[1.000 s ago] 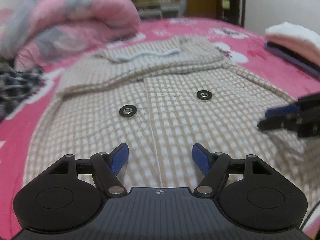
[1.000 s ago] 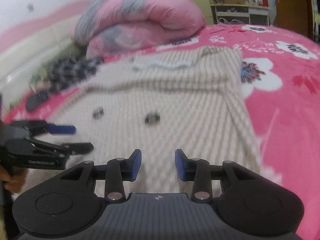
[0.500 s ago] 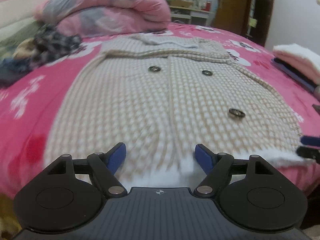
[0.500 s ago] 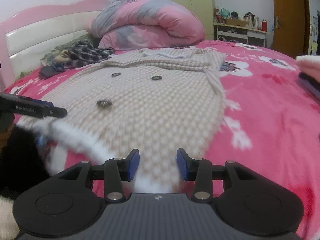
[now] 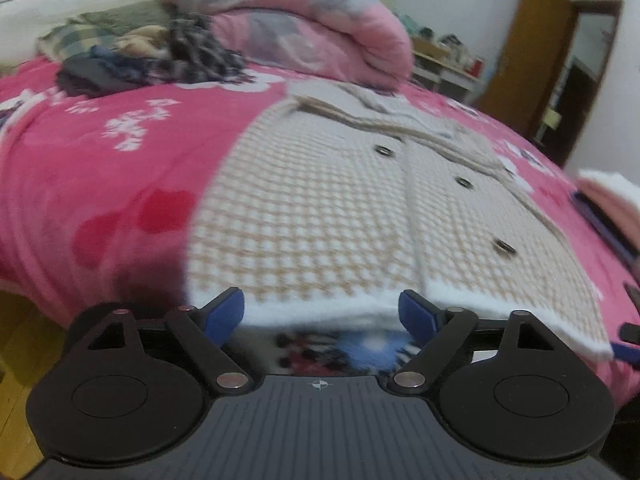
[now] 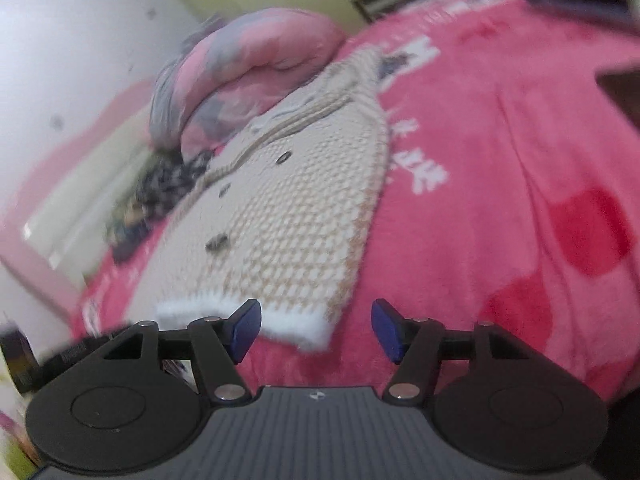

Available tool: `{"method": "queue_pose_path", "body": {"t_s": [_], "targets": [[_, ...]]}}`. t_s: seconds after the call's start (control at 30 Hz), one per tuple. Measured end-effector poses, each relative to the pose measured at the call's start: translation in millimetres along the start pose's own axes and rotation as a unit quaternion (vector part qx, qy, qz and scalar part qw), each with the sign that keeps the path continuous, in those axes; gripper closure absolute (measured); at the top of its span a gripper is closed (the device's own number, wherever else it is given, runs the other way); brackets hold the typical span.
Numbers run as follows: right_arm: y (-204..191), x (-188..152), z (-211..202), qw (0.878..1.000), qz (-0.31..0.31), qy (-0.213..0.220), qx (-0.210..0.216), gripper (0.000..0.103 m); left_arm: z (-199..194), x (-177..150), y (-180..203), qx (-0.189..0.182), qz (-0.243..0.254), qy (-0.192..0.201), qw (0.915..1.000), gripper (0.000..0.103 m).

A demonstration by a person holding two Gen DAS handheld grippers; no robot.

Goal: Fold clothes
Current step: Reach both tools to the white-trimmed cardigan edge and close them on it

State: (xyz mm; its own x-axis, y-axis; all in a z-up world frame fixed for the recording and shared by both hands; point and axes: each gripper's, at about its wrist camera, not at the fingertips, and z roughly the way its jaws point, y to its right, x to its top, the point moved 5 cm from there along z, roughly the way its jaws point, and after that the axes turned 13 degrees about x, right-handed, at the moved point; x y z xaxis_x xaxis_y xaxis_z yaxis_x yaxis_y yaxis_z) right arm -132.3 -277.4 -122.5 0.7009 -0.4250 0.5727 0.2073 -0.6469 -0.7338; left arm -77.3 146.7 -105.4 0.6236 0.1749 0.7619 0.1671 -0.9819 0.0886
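A beige-and-white checked buttoned jacket (image 5: pixel 320 216) lies flat on the pink bed, collar at the far end, its white fleecy hem at the bed's near edge. My left gripper (image 5: pixel 322 316) is open, its blue pads on either side of the hem's left part, just in front of it. In the right wrist view the jacket (image 6: pixel 296 216) appears tilted, and my right gripper (image 6: pixel 316 330) is open at the hem's right corner, left pad beside the white edge. Nothing is held in either gripper. The right gripper's blue tip (image 5: pixel 628 350) shows at the left view's right edge.
A rolled pink-and-grey quilt (image 5: pixel 296 20) and a heap of dark and plaid clothes (image 5: pixel 152 52) lie at the head of the pink flowered bedspread (image 5: pixel 100 168). A folded pink-and-white pile (image 5: pixel 608 204) sits on the right. A wooden door (image 5: pixel 536 48) stands behind.
Both grippers have drawn back from over the jacket to its hem at the bed's near edge. The right gripper has opened wider and its view has tilted.
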Motion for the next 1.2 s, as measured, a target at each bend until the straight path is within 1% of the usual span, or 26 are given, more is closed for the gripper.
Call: {"method": "queue_pose_path", "body": {"t_s": [0.07,0.13,0.23,0.3,0.37,0.4,0.47,0.5,0.57,0.63,0.67,0.8,0.83,0.87,0.9,0.97,1.07,1.2], "targets": [[4.3,5.2,0.8,1.0,0.022,0.006,0.014,0.032,1.2,2.1,-7.2,0.007,-0.009,0.003,0.9999,0.004],[4.8,10.1,3.3,0.999,0.026,0.009,0.019,0.027,3.5,4.8,-13.8,0.014,-0.015,0.005,0.9998,0.0],[4.5,17.3,11.2,1.0,0.024,0.011,0.018,0.022,7.8,8.4,-23.6,0.025,-0.024,0.007,0.9994,0.0],[4.4,21.9,16.6,1.0,0.024,0.01,0.017,0.021,14.2,9.2,-29.4,0.031,-0.027,0.003,0.9992,0.0],[4.6,25.9,21.2,0.999,0.027,0.009,0.019,0.02,21.9,9.0,-35.6,0.032,-0.032,-0.012,0.9989,0.0],[5.4,27.6,22.4,0.999,0.029,0.009,0.02,0.02,26.7,8.4,-39.2,0.03,-0.041,-0.026,0.9984,0.001],[7.1,29.4,24.3,0.999,0.041,0.007,0.028,0.02,32.2,7.2,-47.1,0.021,-0.067,-0.039,0.9968,0.009],[6.8,29.5,25.2,0.998,0.045,0.006,0.035,0.02,33.6,6.7,-50.3,0.017,-0.076,-0.041,0.9961,0.011],[6.7,29.7,26.4,0.998,0.053,0.003,0.046,0.02,35.0,6.3,-54.8,0.011,-0.089,-0.04,0.9952,0.031],[8.1,30.7,26.7,0.997,0.057,0.002,0.048,0.02,36.0,7.0,-58.3,0.001,-0.097,-0.038,0.9945,0.036],[9.2,31.3,26.8,0.997,0.062,0.003,0.049,0.02,35.9,7.9,-58.9,-0.006,-0.1,-0.037,0.9943,0.043],[15.5,36.5,26.0,0.995,0.084,0.011,0.059,0.023,34.2,13.1,-58.3,-0.036,-0.102,-0.029,0.9936,0.054],[17.5,38.3,26.5,0.994,0.091,0.014,0.061,0.026,33.8,14.9,-58.0,-0.045,-0.104,-0.027,0.9932,0.057],[20.1,39.6,26.7,0.993,0.1,0.017,0.062,0.029,34.7,16.8,-58.3,-0.05,-0.106,-0.026,0.9927,0.058],[23.9,41.2,27.1,0.992,0.11,0.02,0.062,0.03,36.3,17.8,-59.7,-0.054,-0.111,-0.027,0.992,0.059],[30.5,42.4,27.9,0.989,0.131,0.027,0.063,0.036,39.9,17.8,-63.5,-0.062,-0.124,-0.032,0.9898,0.063],[36.0,40.0,27.6,0.986,0.148,0.032,0.066,0.043,43.3,16.5,-69.0,-0.078,-0.144,-0.042,0.9855,0.063],[37.0,34.8,27.5,0.982,0.166,0.027,0.081,0.046,45.6,15.7,-73.5,-0.099,-0.16,-0.053,0.9807,0.063]]}}
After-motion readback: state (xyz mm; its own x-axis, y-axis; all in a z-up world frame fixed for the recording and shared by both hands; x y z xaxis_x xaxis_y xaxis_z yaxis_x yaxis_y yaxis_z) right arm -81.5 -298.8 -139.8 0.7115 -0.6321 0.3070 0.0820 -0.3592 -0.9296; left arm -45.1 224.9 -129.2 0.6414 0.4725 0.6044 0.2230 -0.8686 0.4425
